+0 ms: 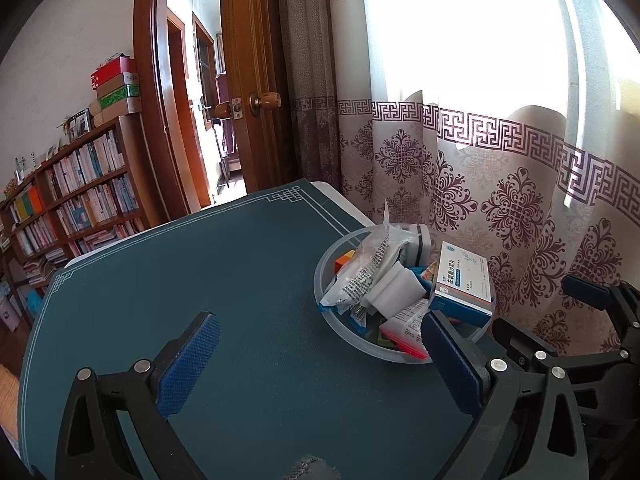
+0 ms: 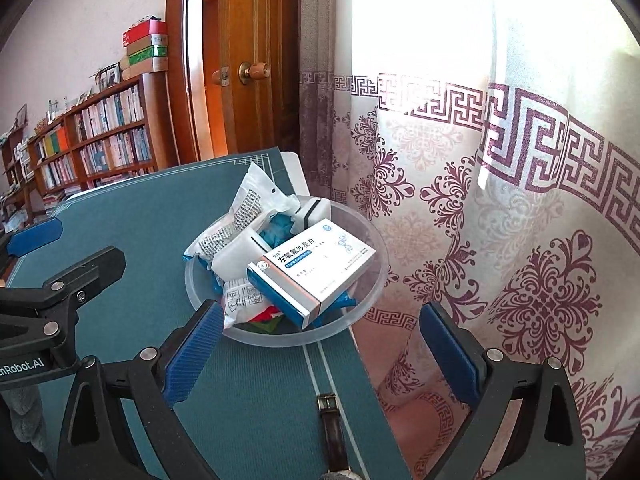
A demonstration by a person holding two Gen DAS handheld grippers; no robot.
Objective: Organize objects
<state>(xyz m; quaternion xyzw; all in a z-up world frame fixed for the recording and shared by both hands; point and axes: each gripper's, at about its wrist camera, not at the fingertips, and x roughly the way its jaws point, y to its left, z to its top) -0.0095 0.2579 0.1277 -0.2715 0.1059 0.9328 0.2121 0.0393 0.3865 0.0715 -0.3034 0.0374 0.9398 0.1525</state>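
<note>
at the right edge of the table (image 1: 160,300), by the curtain (image 2: 520,200), sits a clear bowl (image 2: 372,280) heaped with packets; a medicine box (image 2: 316,268) lies on top, and a watch strap (image 2: 332,432) lies on the mat nearer the right gripper (image 2: 320,352). both it and the left gripper (image 1: 320,360) stand wide open, holding nothing. the box looks light and stiff, best pinched across its long sides; the bowl looks slippery.

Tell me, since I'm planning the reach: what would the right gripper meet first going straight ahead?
Probably the medicine box lying atop the bowl, between the right gripper's open jaws; depth is uncertain.
</note>
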